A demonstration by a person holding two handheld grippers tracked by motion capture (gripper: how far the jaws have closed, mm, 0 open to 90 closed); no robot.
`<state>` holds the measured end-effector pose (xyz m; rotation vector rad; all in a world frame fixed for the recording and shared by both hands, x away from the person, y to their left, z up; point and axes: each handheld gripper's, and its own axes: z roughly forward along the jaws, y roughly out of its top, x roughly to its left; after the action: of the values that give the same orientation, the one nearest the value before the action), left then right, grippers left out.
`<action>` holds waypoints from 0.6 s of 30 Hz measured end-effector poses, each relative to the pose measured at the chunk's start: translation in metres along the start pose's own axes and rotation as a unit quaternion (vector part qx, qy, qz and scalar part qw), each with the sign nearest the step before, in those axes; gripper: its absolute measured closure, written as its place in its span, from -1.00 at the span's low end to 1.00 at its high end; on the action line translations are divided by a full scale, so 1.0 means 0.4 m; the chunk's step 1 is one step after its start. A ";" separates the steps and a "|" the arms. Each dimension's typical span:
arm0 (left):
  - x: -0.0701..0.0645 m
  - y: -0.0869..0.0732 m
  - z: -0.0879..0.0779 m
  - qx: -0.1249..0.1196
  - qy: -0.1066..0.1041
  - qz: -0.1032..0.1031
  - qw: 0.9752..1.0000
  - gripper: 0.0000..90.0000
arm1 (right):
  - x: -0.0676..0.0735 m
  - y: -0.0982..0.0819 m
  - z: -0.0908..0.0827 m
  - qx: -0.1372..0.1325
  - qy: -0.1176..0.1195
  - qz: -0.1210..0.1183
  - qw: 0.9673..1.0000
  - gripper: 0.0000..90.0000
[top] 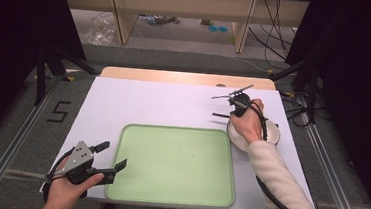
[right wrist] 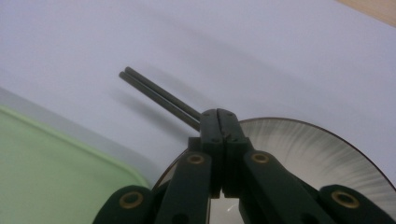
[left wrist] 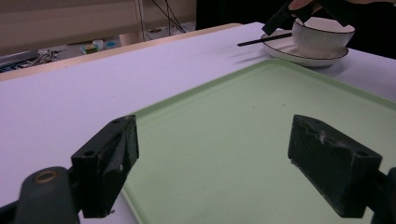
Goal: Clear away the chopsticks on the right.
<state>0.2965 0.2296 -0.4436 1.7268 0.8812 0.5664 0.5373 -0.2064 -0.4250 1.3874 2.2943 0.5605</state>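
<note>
A pair of black chopsticks (right wrist: 159,95) is pinched between the jaws of my right gripper (right wrist: 218,114), which is shut on one end of them. They point out over the white table from just above a white plate (right wrist: 303,149). In the high view the right gripper (top: 232,113) holds the chopsticks (top: 220,115) at the right, over a white bowl (top: 273,133). A dark-rimmed bowl (left wrist: 322,37) sits on the plate (left wrist: 289,52). My left gripper (top: 112,155) stands open at the near left corner of the green tray (top: 174,164), with nothing between its fingers (left wrist: 107,163).
The white table top (top: 138,101) has a wooden far edge. The flat green tray (left wrist: 233,121) lies between the two grippers. A cable trails from the right hand off the near right side. Table legs, cables and clutter lie on the floor beyond.
</note>
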 end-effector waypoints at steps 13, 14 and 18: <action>-0.002 0.000 0.001 0.002 0.002 0.000 1.000 -0.64 | -0.010 0.008 0.027 0.025 -0.008 0.009 1.000 1.00; -0.002 0.000 0.001 0.003 0.001 0.001 1.000 -0.64 | -0.014 0.007 0.032 0.033 -0.009 0.011 0.999 1.00; -0.001 0.000 0.001 0.004 0.001 0.000 1.000 -0.64 | -0.023 0.009 0.035 0.034 -0.012 0.012 0.999 1.00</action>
<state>0.2965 0.2291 -0.4439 1.7339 0.8859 0.5658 0.5511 -0.2112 -0.4336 1.4470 2.2996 0.4741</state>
